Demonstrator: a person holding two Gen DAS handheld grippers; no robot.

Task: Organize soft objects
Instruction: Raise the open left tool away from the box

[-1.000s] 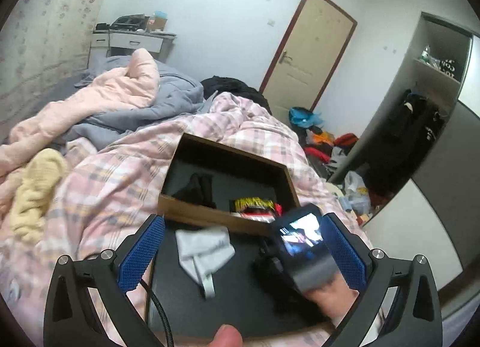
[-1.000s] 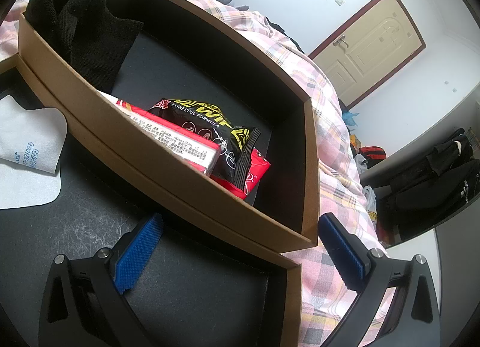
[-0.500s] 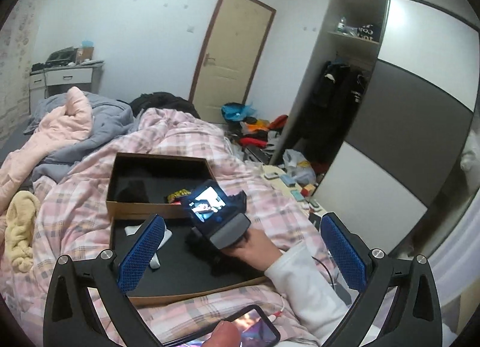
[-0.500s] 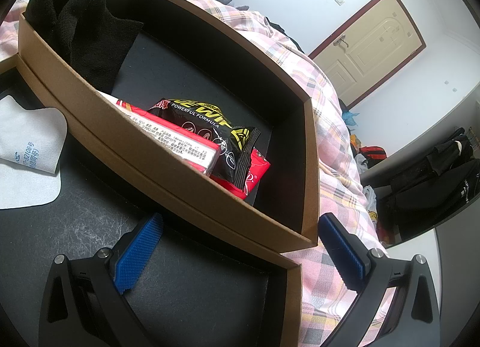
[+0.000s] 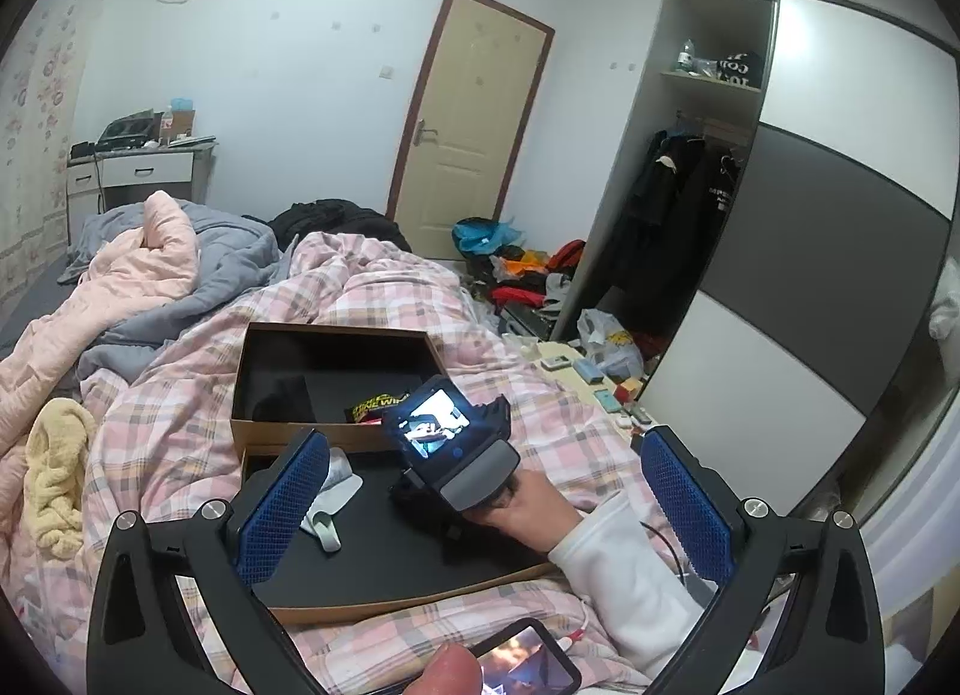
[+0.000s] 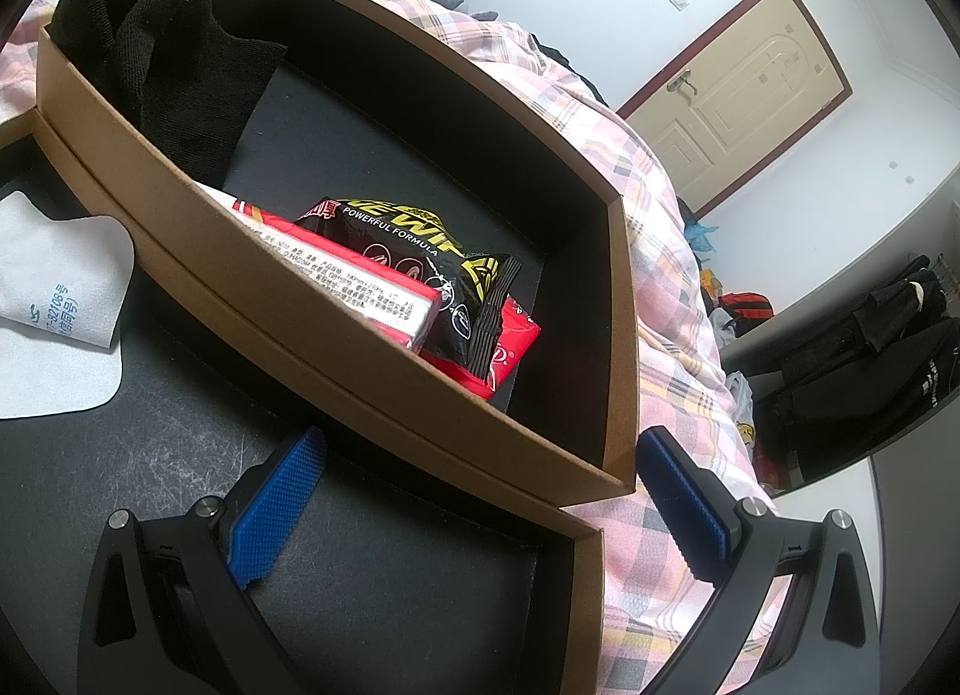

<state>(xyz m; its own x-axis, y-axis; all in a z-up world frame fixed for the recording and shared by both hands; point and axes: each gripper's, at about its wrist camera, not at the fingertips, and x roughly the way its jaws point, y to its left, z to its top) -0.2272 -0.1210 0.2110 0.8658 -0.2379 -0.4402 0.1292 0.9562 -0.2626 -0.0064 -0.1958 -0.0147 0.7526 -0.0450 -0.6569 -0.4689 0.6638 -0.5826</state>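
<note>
Jaws on your left gripper point(image 5: 480, 521) and right gripper point(image 6: 483, 509) stand wide, empty; knitted black sock point(image 6: 162, 71) lies in the rectangular brown cardboard box point(image 6: 384, 347).

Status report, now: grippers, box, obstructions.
Both grippers open, empty. Mask on lid, outside box; sock, packets inside. Nothing blocking.

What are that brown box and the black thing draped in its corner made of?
The box looks like matte brown cardboard, with folded edges and a black lining. The black item looks like soft knitted fabric, perhaps a sock: a fine ribbed weave shows and it drapes limply.
</note>
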